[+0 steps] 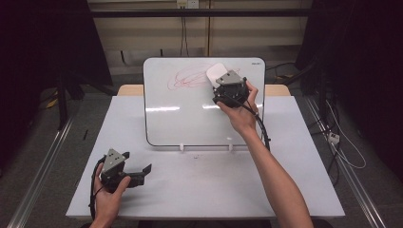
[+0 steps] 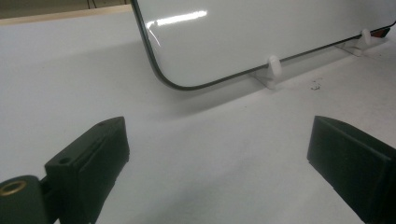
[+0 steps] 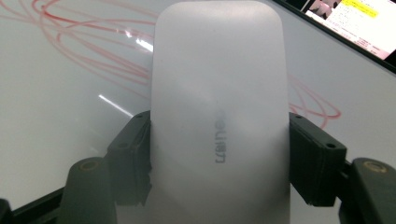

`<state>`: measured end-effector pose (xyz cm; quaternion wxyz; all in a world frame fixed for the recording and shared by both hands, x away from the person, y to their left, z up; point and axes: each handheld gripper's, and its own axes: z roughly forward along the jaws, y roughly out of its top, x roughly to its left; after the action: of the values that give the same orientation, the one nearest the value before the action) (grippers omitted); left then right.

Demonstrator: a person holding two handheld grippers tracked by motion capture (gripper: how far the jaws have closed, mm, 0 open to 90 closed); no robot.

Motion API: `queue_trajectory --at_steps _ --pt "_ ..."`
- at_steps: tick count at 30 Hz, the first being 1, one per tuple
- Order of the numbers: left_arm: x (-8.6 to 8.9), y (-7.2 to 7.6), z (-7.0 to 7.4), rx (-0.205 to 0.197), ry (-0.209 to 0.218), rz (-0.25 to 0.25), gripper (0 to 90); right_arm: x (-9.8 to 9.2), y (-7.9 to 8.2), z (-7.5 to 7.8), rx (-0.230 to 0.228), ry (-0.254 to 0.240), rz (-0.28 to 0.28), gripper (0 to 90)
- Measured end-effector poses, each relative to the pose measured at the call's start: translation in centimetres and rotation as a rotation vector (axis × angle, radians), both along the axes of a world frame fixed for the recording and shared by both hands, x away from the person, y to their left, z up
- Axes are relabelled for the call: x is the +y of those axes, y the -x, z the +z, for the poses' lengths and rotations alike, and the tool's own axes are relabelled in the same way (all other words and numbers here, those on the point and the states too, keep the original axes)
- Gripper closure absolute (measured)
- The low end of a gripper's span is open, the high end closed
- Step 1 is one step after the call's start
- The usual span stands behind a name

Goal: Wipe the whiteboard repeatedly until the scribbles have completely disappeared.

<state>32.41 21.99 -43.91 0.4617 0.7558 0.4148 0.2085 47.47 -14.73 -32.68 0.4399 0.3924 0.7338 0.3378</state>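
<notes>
At the left of the high view, the left tool (image 1: 142,170) rests low on the white counter (image 1: 204,190), held in the person's left hand (image 1: 110,192), its jaws spread apart with nothing between them. The left gripper view confirms this: the left tool (image 2: 219,154) frames bare counter (image 2: 60,84), and beyond it stand the rounded lower corner of the whiteboard (image 2: 261,42) and 2 white clip feet (image 2: 274,66), a detail that is small in the high view.

Toward the middle, the whiteboard (image 1: 190,118) stands propped on the counter, with red scribbles (image 1: 187,78) across its upper part.

Further right, the right hand (image 1: 240,111) holds the right tool (image 1: 217,78) up against the board's upper right area, clamped on a white eraser (image 1: 216,72). The right gripper view shows what the high view cannot: the right tool (image 3: 219,158) pinches the eraser (image 3: 219,116) on both sides, grey lettering runs along its back, and red scribbles (image 3: 84,42) lie beside it.
</notes>
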Motion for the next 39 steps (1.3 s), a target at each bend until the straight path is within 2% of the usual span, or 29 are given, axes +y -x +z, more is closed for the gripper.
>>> queue_trajectory --at_steps 17,21,30,35,39 --pt "0.5 0.1 0.1 0.000 -0.002 0.016 5.4 -3.3 -0.3 1.1 -0.014 -0.050 -0.068 31.2" --pt "0.4 0.0 0.1 -0.002 0.003 0.018 5.4 -2.9 -0.3 0.9 -0.012 -0.050 -0.091 31.2" --pt "0.3 0.0 0.1 -0.002 0.000 0.013 5.4 -1.4 0.5 -0.4 -0.009 -0.036 -0.055 31.2" --pt "0.3 0.0 0.1 -0.002 -0.001 0.012 5.4 -0.1 0.9 -1.1 -0.006 -0.010 -0.027 31.2" --pt "0.3 0.0 0.1 0.000 -0.002 0.010 5.4 1.3 1.3 -1.6 -0.001 0.038 0.005 31.2"
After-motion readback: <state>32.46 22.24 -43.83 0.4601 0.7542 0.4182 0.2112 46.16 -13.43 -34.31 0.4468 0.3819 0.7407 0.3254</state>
